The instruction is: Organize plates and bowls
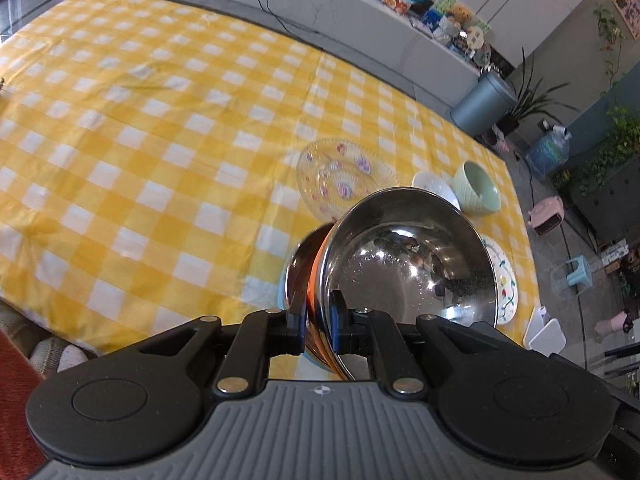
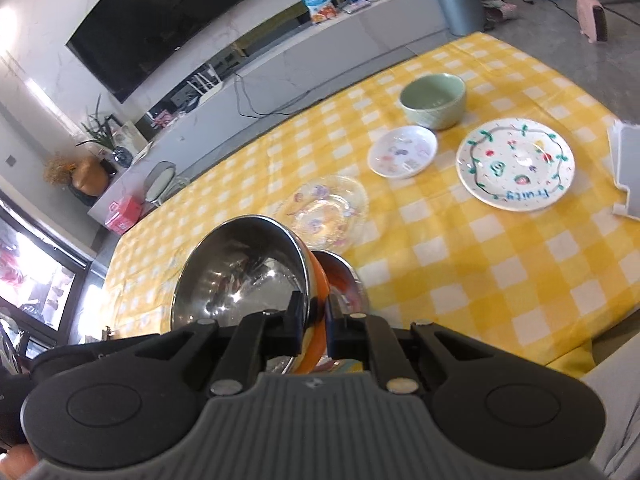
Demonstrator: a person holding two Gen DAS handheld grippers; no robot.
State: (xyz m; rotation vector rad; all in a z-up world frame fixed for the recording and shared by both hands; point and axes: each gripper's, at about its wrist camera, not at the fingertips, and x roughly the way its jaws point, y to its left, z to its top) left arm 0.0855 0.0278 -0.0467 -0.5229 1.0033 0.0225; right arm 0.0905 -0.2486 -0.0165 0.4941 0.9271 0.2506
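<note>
The left gripper (image 1: pixel 319 322) is clamped on the rim of a round stainless-steel bowl with an orange outer wall (image 1: pixel 408 256), one finger outside the wall and one inside. The bowl is tilted, its mirror-bright inside facing the left wrist camera and speckled with small spots (droplets or marks, hard to say). A second steel bowl, also orange outside (image 2: pixel 240 268), is pinched the same way at its rim by the right gripper (image 2: pixel 315 322). In the right wrist view, part of another shiny bowl (image 2: pixel 340 280) shows just behind it.

Both held bowls are above the near edge of the table with a yellow-and-white checked cloth (image 2: pixel 460 248). Farther back on the cloth lie a clear glass plate with small pastel flowers (image 2: pixel 326 210), a small white saucer with faint prints (image 2: pixel 402 151), a pale green ribbed ceramic bowl (image 2: pixel 434 100), standing upright, and a white plate painted with a green vine ring and fruit (image 2: pixel 516 164).
</note>
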